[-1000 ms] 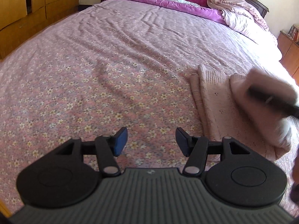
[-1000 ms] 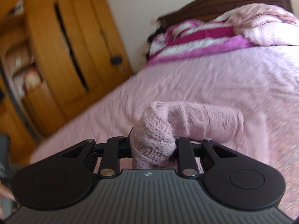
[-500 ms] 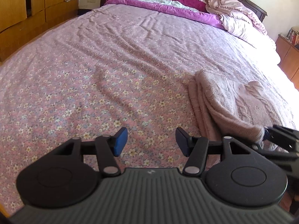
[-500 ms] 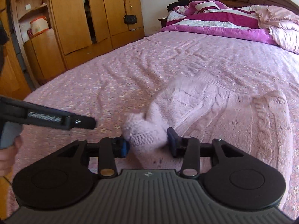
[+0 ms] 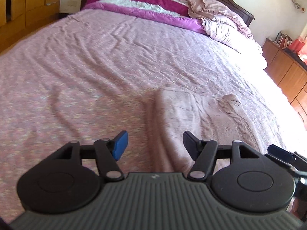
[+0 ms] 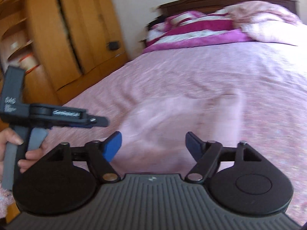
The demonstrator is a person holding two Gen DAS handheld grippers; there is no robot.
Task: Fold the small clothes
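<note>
Pink knit is what we've got here: a small sweater (image 5: 201, 118) lying flat-ish on the bed (image 5: 96, 61), toward its right side and near the front edge, with a bunched lump at its far right part. In the right wrist view the garment (image 6: 172, 111) is mostly a pale smear from motion blur, so we can't make out its folds or edges there. Its near edge is cut off behind our left gripper (image 5: 154, 143) in the left wrist view, and the sunlit right edge of the bed is washed out white.

Our left gripper has its jaws spread wide with nothing between them, hanging over the sweater's left edge. Our right gripper (image 6: 153, 145) is also spread wide and holds nothing; from the left wrist view only a dark bit of it (image 5: 282, 155) pokes in at the right, the rest hidden. The right wrist view catches the left gripper from the side (image 6: 57, 115) with our hand (image 6: 13, 149) on its grip.

Compared with half a second ago, the right gripper has let go of the knit it was pinching and the fabric now lies on the bed. The left gripper has shifted over toward the sweater, jaws just as wide as before.
</note>
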